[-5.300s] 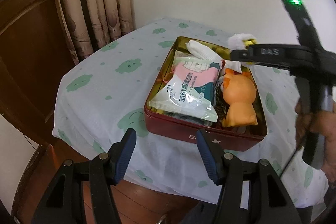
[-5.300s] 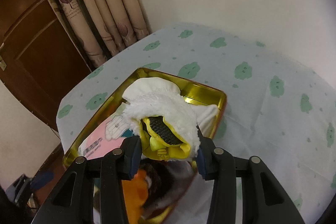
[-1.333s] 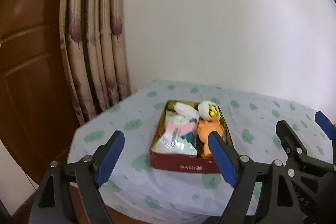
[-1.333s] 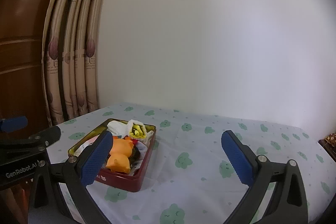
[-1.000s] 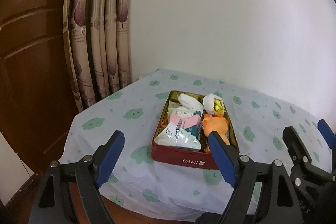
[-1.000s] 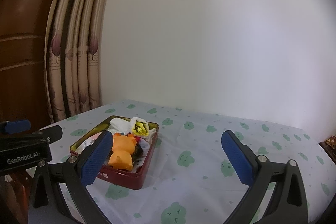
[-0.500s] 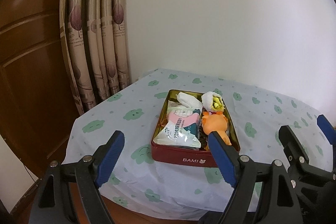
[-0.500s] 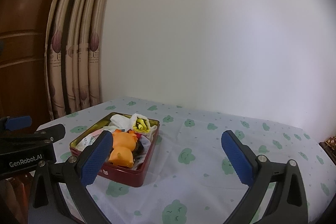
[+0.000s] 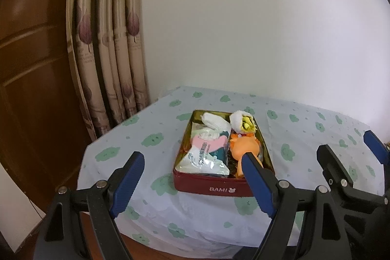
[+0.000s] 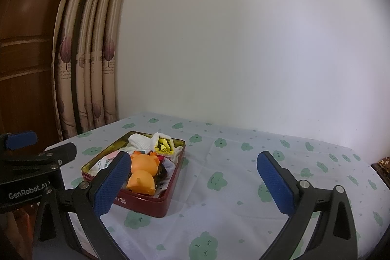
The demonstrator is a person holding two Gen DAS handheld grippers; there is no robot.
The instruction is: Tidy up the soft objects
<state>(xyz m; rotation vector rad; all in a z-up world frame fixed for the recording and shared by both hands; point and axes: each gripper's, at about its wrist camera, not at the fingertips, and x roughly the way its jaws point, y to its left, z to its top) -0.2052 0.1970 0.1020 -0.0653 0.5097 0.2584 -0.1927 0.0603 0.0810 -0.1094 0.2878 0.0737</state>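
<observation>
From the left wrist, the left gripper (image 9: 192,183) hung wide open and empty, back from the table edge. Past it sat the red tin (image 9: 219,188) on the cloth (image 9: 151,140), lettered BAMI on its near wall. The view looked down into it: a wipes pack (image 9: 203,157) filled the left side, a white sock (image 9: 214,121) lay at the far end, a white-and-yellow roll (image 9: 243,123) in the far right corner, and an orange toy (image 9: 245,148) on the right, partly behind the right finger. The right gripper's fingers (image 9: 334,167) showed at the right edge.

From the right wrist, the right gripper (image 10: 195,183) was likewise spread wide, holding nothing. The tin (image 10: 148,207) lay to the left, seen lower and side-on; the toy (image 10: 142,174) and roll (image 10: 164,144) stood clear, but the pack was mostly hidden behind the left finger. This view alone showed the bare cloth (image 10: 243,187) right of the tin, and the left gripper's body (image 10: 26,177) at the left.
</observation>
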